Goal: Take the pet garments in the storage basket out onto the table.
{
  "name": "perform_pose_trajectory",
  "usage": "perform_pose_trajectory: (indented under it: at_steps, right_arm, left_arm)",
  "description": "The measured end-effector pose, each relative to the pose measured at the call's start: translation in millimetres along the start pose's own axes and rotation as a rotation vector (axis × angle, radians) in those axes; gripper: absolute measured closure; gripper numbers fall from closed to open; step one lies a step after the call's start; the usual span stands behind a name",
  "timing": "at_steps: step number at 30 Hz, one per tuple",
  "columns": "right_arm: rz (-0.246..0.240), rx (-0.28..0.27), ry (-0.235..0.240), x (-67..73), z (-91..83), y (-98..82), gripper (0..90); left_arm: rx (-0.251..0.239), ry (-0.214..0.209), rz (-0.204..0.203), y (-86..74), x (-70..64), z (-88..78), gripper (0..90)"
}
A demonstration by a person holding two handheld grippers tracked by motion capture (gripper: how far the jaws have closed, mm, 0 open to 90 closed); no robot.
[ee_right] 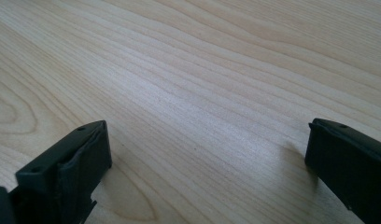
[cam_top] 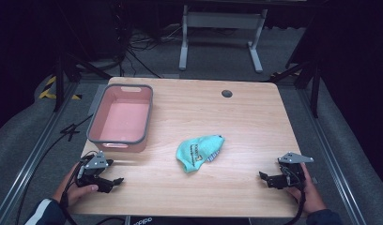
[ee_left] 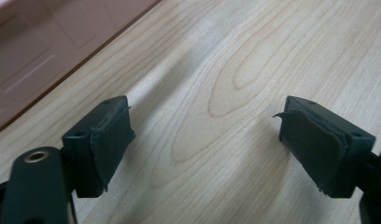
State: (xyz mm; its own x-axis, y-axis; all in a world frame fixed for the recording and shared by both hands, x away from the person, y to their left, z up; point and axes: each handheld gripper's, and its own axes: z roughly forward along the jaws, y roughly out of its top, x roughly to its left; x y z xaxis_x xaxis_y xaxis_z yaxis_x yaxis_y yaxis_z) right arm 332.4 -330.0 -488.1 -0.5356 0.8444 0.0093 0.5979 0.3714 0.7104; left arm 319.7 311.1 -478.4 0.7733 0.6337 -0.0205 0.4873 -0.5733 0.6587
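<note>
A crumpled teal cloth (cam_top: pixel 199 152) with printed marks lies near the middle of the wooden table (cam_top: pixel 236 117). A pink tub (cam_top: pixel 121 118) with a grey rim stands at the left, and its pink wall (ee_left: pixel 34 51) fills the corner of the left gripper view. My left gripper (cam_top: pixel 117 181) rests low at the front left, just below the tub; its jaws stand open over bare wood (ee_left: pixel 202 135) with nothing between them. My right gripper (cam_top: pixel 264 177) sits at the front right, right of the cloth, open over bare wood (ee_right: pixel 207 140).
A dark round grommet hole (cam_top: pixel 226 93) sits near the table's far edge. Beyond the table stands a white desk frame (cam_top: pixel 221 33) on grey carpet, with cables on the floor. Metal rails run along both sides.
</note>
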Motion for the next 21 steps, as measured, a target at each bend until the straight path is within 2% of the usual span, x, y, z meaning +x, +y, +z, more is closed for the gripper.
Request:
perform_pose_trajectory:
  at_steps: [3,6,21]
  right_arm:
    - [0.0,0.0,0.0,0.0,0.0,0.0,0.7]
    - [0.0,0.0,0.0,0.0,0.0,0.0,0.7]
    - [0.006,-0.001,-0.005,1.0,-0.5,-0.5,0.7]
  left_arm:
    - [-0.045,0.004,-0.003,-6.0,-0.4,0.3,15.7]
    - [-0.046,0.015,-0.014,-7.1,-1.8,-0.6,15.6]
    - [-0.044,0.016,-0.016,-7.1,-1.6,-0.4,14.7]
